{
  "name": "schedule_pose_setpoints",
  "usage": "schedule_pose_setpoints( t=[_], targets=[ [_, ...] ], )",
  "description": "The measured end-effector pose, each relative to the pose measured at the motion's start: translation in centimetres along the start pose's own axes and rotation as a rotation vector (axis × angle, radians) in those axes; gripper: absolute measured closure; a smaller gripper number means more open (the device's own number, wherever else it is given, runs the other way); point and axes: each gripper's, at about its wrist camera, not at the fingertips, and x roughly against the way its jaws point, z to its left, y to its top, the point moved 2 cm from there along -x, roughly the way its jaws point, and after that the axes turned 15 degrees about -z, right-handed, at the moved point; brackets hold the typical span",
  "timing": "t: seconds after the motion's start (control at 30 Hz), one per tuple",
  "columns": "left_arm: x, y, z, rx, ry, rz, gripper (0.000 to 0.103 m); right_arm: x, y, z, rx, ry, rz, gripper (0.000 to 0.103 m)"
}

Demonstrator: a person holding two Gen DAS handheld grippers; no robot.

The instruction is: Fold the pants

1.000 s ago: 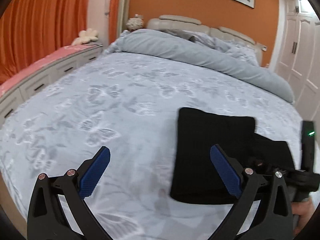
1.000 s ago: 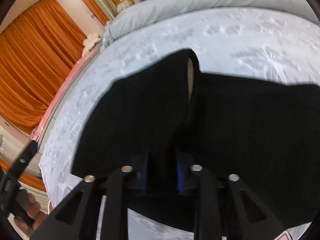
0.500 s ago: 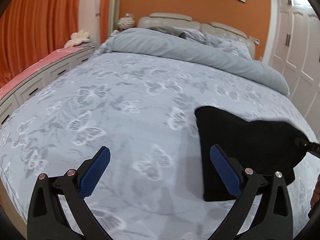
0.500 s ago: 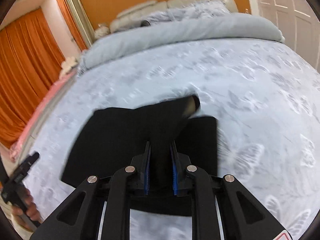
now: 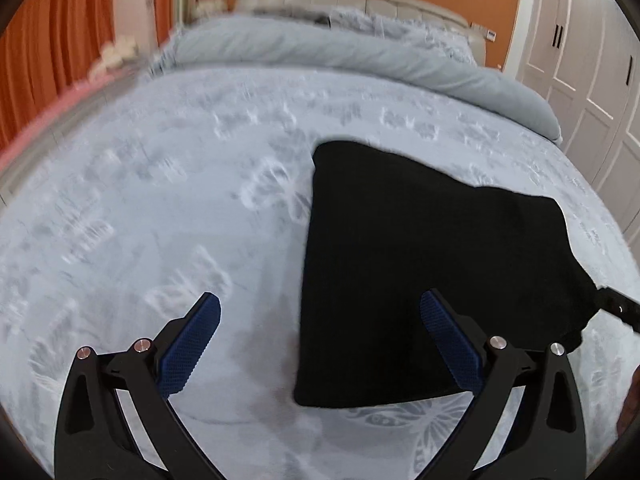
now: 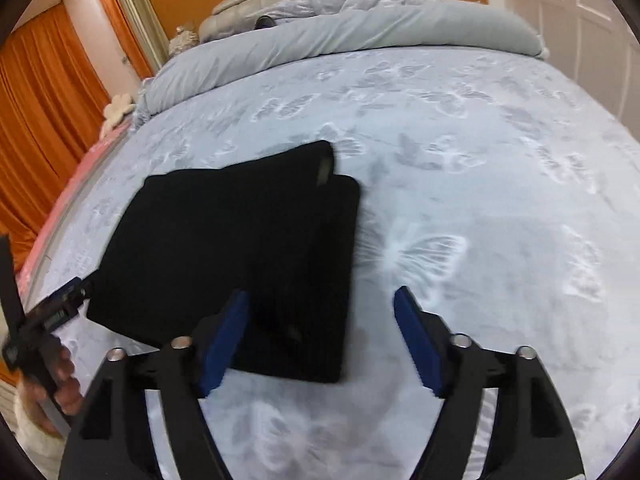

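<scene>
lying on the butterfly-print bedspread [image 5: 168, 184], the black pants [image 5: 420, 264] sit as a folded, roughly square stack, at about 2 o'clock from the middle of the left wrist view and at about 9 o'clock from the middle of the right wrist view. the left gripper [image 5: 320, 344] is spread wide with nothing between its blue pads [image 5: 192, 344]; its right finger hangs over the near-left part of the stack, and whether it touches the cloth cannot be told. the right gripper [image 6: 320, 336] is also spread wide and holds nothing; its left pad hangs over the near-right corner of the stack, its right pad over bare bedspread.

the fold looks close to finished, so the risks are mostly of undoing it. in the right wrist view the top layer [image 6: 324, 164] stands lifted at the far corner, at about 12 o'clock on the stack, showing a paler inner band, and the layers do not line up along that right edge. if either gripper drags across the cloth while pulling away, a pad could catch the loose edge and peel the layer open. the soft bedding gives under pressure, so pressing down to flatten the corner may shift the whole stack rather than settle it. the left view is blurred, so the near edge cannot be judged finely. the rolled grey duvet [image 6: 340, 36] lies well apart at 12 o'clock and poses no hazard.
</scene>
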Motion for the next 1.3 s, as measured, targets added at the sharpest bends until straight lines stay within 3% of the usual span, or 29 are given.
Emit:
schedule_pose_setpoints(
  t=[0.07, 0.13, 0.23, 0.27, 0.3, 0.33, 0.4, 0.47, 0.6, 0.63, 0.7, 0.73, 0.8, 0.83, 0.87, 0.9, 0.97, 1.0, 1.03, 1.1, 1.17, 1.2, 1.3],
  targets=[
    [-1.3, -0.6, 0.4, 0.050, -0.012, 0.054, 0.005, -1.1, -0.9, -1.2, -0.073, 0.031, 0.046, 0.029],
    [-2.7, -1.4, 0.6, 0.123, -0.041, 0.107, 0.005, -2.6, -2.0, -1.8, -0.202, 0.125, 0.106, 0.029],
    [-4.4, -2.3, 0.2, 0.191, -0.093, 0.164, 0.005, -5.0, -3.5, -1.3, -0.257, 0.193, 0.183, 0.028],
    [-4.8, -2.5, 0.0, 0.200, -0.099, 0.168, 0.005, -5.2, -3.7, -1.3, -0.274, 0.192, 0.167, 0.028],
    [-4.9, -2.5, -0.1, 0.199, -0.097, 0.157, 0.006, -5.3, -3.7, -1.0, -0.277, 0.191, 0.143, 0.040],
    [-4.7, -2.4, -0.4, 0.193, -0.116, 0.141, 0.016, -5.2, -3.3, -0.5, -0.266, 0.213, 0.142, 0.059],
    [-3.7, -1.7, -0.9, 0.162, -0.129, 0.131, 0.049, -4.0, -2.3, 0.3, -0.252, 0.223, 0.114, 0.065],
    [-1.8, -0.9, -1.0, 0.147, -0.174, 0.125, 0.065, -1.8, -1.2, 1.0, -0.255, 0.279, 0.078, 0.068],
    [2.7, -0.8, 0.3, 0.225, -0.283, 0.193, 0.068, 3.5, -0.4, 1.8, -0.222, 0.336, 0.045, 0.068],
    [4.0, -1.1, 0.4, 0.244, -0.311, 0.218, 0.068, 4.5, -0.8, 1.7, -0.217, 0.334, 0.047, 0.067],
    [5.6, -2.2, -0.1, 0.176, -0.316, 0.234, 0.065, 5.1, -3.0, 0.8, -0.226, 0.316, 0.092, 0.062],
    [5.9, -2.9, -0.4, 0.135, -0.291, 0.244, 0.061, 4.8, -4.4, 0.2, -0.217, 0.292, 0.126, 0.057],
    [6.0, -4.9, -0.6, 0.068, -0.214, 0.277, 0.047, 3.9, -7.5, -1.0, -0.182, 0.130, 0.199, 0.050],
    [6.3, -5.4, -0.3, 0.036, -0.154, 0.265, 0.048, 4.2, -8.1, -1.2, -0.174, 0.110, 0.190, 0.049],
    [7.2, -5.5, 0.0, 0.021, -0.124, 0.223, 0.043, 5.0, -8.0, -1.0, -0.155, 0.117, 0.157, 0.049],
    [8.6, -5.0, 0.3, 0.006, -0.109, 0.155, 0.030, 6.8, -7.4, -0.1, -0.064, 0.078, 0.083, 0.047],
    [11.3, -3.6, 0.4, -0.053, -0.052, 0.007, 0.005, 10.0, -7.0, 2.0, 0.163, -0.018, -0.062, 0.030],
    [13.0, -2.9, 0.4, -0.087, -0.010, -0.101, 0.005, 11.6, -7.4, 3.7, 0.319, -0.061, -0.145, 0.020],
    [14.0, -2.5, 0.2, -0.119, 0.031, -0.161, 0.005, 12.1, -7.7, 4.7, 0.404, -0.079, -0.177, 0.019],
    [14.4, -2.3, -0.6, -0.165, 0.047, -0.190, 0.005, 11.5, -9.6, 6.7, 0.569, -0.087, -0.161, 0.020],
    [13.4, -2.9, -1.7, -0.181, 0.006, -0.132, 0.005, 9.3, -10.6, 7.3, 0.618, -0.082, -0.081, 0.025],
    [12.7, -3.1, -2.2, -0.187, -0.009, -0.108, 0.005, 8.2, -11.2, 7.3, 0.647, -0.076, -0.044, 0.037],
    [12.2, -5.0, -3.8, -0.246, -0.033, -0.053, 0.005, 6.2, -12.0, 6.7, 0.660, -0.076, 0.018, 0.051]
  ],
)
